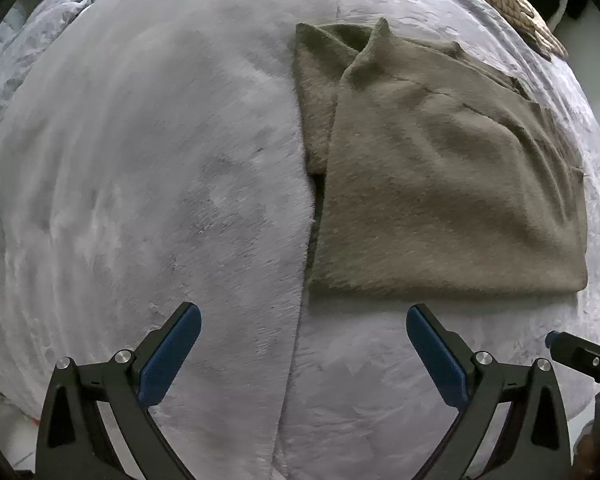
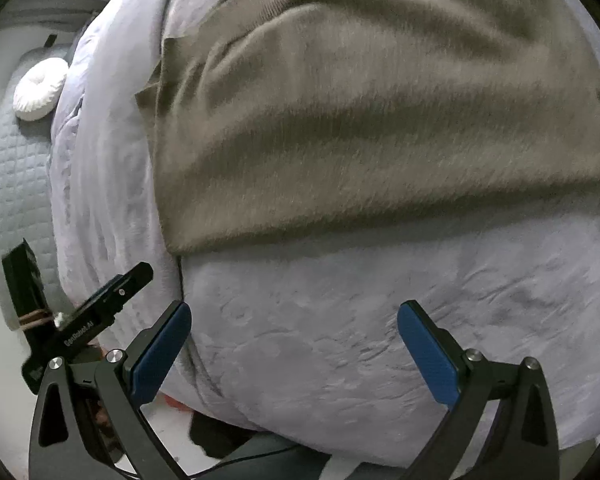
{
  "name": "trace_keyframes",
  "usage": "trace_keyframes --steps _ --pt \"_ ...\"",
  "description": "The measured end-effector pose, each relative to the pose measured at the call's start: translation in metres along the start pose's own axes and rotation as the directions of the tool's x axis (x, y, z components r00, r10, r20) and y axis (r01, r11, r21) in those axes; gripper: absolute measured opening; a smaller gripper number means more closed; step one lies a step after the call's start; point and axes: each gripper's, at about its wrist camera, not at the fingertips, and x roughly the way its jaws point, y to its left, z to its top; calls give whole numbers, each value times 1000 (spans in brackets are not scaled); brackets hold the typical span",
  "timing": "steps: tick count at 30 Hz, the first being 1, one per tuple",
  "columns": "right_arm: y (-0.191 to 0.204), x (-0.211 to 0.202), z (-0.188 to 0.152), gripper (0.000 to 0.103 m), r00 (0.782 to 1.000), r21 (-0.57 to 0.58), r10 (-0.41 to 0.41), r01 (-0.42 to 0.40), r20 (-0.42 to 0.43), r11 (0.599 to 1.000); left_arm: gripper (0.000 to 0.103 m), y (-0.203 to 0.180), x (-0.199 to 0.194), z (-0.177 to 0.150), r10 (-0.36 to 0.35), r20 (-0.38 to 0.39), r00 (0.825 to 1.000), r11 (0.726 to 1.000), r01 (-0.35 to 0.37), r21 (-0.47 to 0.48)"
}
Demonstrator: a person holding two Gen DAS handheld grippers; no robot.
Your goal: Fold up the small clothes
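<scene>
An olive-brown knit garment (image 1: 440,168) lies folded on the pale lilac plush blanket (image 1: 140,160), to the right of centre in the left wrist view. One flap is folded over, with a corner sticking up at the far edge. My left gripper (image 1: 304,316) is open and empty, above the blanket just short of the garment's near edge. In the right wrist view the garment (image 2: 360,100) fills the upper half. My right gripper (image 2: 294,312) is open and empty, over the blanket (image 2: 340,320) below the garment's near edge. The other gripper (image 2: 100,304) shows at the left.
A seam (image 1: 300,320) splits the blanket down the middle. A beige patterned object (image 1: 516,4) lies at the far right edge. A white round cushion (image 2: 40,90) rests on a grey quilted cover (image 2: 16,184) at the left. The bed's near edge (image 2: 260,432) drops off below.
</scene>
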Motion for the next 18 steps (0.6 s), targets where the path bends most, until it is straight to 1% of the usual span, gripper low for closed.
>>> trace_keyframes --steps 8,12,15,18 --pt "8 28 -8 103 994 55 99 -96 -56 994 103 22 1 -10 -6 -12 1000 1000 6 -4" --pt "14 44 -9 103 989 73 129 -124 -70 990 103 28 6 -10 -5 -13 1000 1000 5 -13" --pt "17 55 -10 103 984 105 166 -159 -69 982 103 39 8 -13 -9 -16 1000 1000 8 -24" --pt "19 66 -10 103 978 131 205 -197 -49 972 103 47 9 -14 -10 -13 1000 999 10 -30"
